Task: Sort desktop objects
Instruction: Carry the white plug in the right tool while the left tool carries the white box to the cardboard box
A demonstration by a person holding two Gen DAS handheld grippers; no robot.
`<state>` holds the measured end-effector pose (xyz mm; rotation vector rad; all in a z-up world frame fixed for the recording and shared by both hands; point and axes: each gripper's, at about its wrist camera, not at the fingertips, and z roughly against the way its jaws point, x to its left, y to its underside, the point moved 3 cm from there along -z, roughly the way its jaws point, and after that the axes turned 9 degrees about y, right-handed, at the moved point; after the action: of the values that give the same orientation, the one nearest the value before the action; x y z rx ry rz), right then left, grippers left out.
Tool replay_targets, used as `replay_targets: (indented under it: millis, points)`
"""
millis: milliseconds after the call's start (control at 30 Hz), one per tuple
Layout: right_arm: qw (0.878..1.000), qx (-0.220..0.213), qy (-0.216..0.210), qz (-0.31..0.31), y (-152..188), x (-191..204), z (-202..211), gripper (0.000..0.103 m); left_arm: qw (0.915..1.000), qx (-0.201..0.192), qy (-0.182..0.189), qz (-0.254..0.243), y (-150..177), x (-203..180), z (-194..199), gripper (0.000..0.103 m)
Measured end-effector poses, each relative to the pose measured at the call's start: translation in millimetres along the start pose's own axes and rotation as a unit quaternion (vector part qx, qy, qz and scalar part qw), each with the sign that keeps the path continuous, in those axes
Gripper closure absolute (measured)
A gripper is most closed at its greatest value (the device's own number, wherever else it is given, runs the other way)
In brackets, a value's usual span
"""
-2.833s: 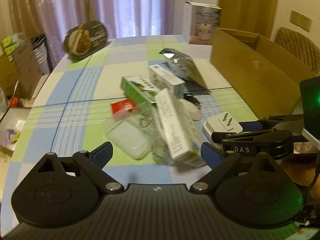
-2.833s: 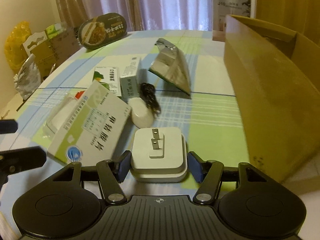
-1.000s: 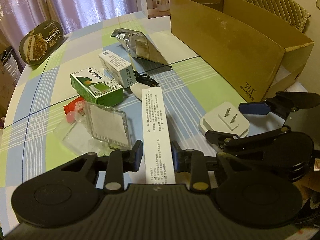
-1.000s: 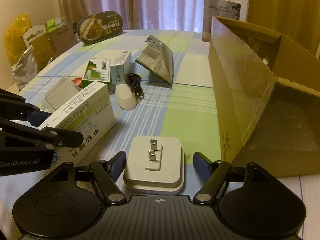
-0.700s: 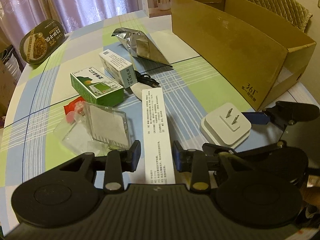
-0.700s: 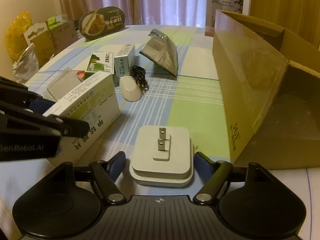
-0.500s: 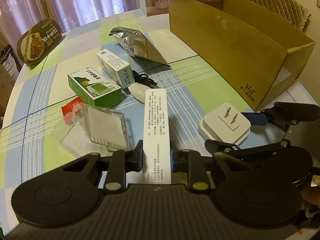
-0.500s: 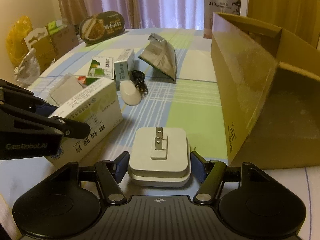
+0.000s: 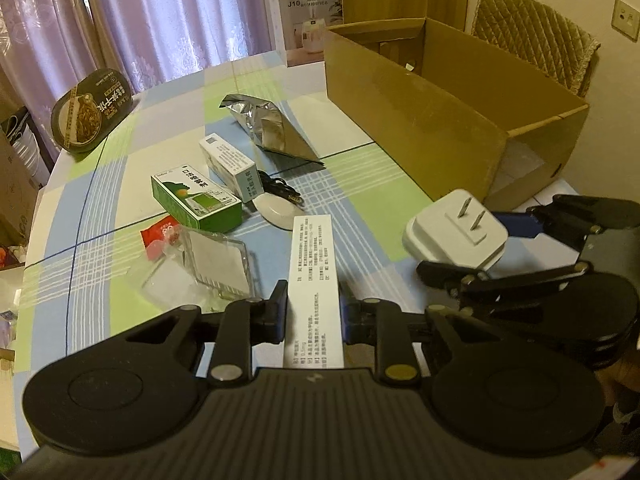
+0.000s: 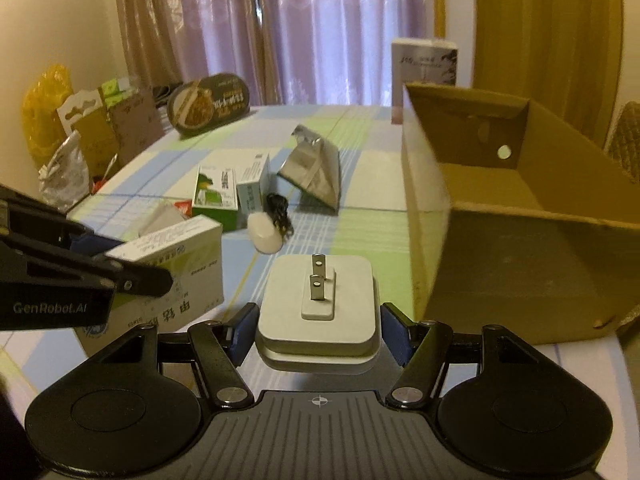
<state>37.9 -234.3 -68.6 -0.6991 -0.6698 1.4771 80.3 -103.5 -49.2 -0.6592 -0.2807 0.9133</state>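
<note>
White plug adapter clamped in right gripper jaws; medicine box clamped in left gripper jaws.

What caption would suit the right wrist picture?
Right gripper holds a white plug adapter beside an open cardboard box.

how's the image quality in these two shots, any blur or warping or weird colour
Left wrist view: mostly sharp, print on the white box in the left claw is resolved; fisheye bends the cardboard box. Right wrist view: softer, cardboard box near edge smeared, dark corners, plug adapter in the right claw clear. Both carry a warm yellow cast.
</note>
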Motion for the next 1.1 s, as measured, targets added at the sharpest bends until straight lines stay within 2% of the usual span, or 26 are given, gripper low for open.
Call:
replay_targets:
  millis: [233, 567, 767, 933, 1100]
  points:
    - [0.999, -0.033, 0.009, -0.010, -10, -12, 36, 0.040, 0.9997, -0.023, 0.006, -0.007, -9, -16, 24, 0.083]
    - [0.993, -0.101, 0.052, -0.020, -49, -61, 78, 0.040, 0.9951, -0.084, 0.048, -0.018, -69, -53, 43, 0.083]
    - [0.991, -0.106, 0.081, -0.016, -78, -106, 65, 0.040, 0.9914, -0.107, 0.072, -0.022, -115, -76, 28, 0.083]
    - [0.990, -0.094, 0.098, -0.022, -95, -142, 43, 0.040, 0.9894, -0.114, 0.089, -0.018, -148, -89, 6, 0.083]
    - [0.993, -0.069, 0.097, -0.020, -101, -164, 18, 0.040, 0.9881, -0.115, 0.102, -0.015, -172, -100, -22, 0.083]
